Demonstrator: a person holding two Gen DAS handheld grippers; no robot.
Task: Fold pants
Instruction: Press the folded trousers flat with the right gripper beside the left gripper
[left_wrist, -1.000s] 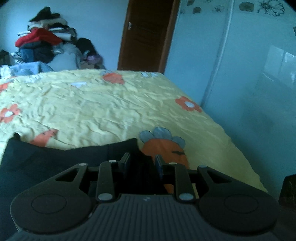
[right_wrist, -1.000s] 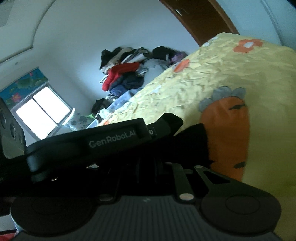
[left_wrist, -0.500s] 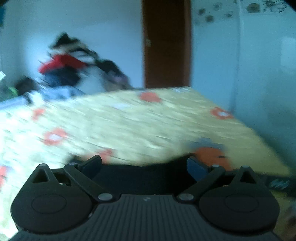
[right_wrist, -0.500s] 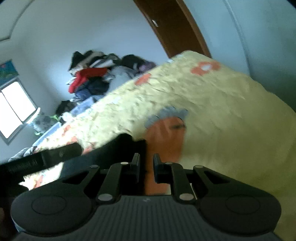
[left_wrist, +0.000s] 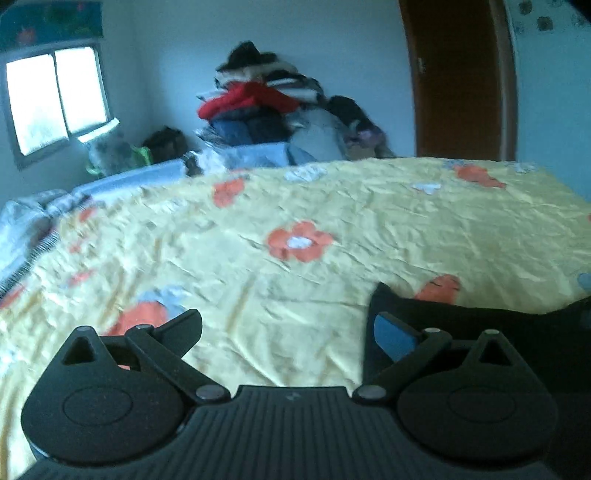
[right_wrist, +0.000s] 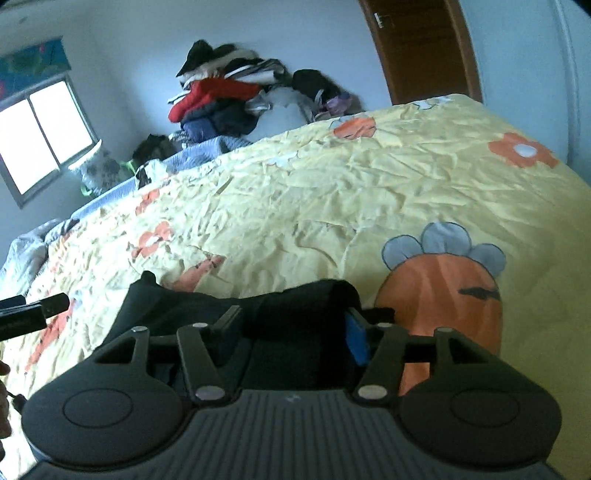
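Observation:
The black pants lie folded on the yellow flowered bed sheet, at the near edge. In the left wrist view the pants lie at the lower right, behind the right finger. My left gripper is open and empty over bare sheet, left of the pants. My right gripper is open, its fingers standing over the pants' right end, where a raised fold bulges between them. The left gripper's tip shows at the left edge of the right wrist view.
A heap of clothes is piled past the far end of the bed. A brown door is at the back right and a window at the back left. A light blue blanket lies along the bed's left side.
Both grippers have opened and let go of the pants. My left gripper has swung left off the pants. My right gripper has stayed over the pants' right end.

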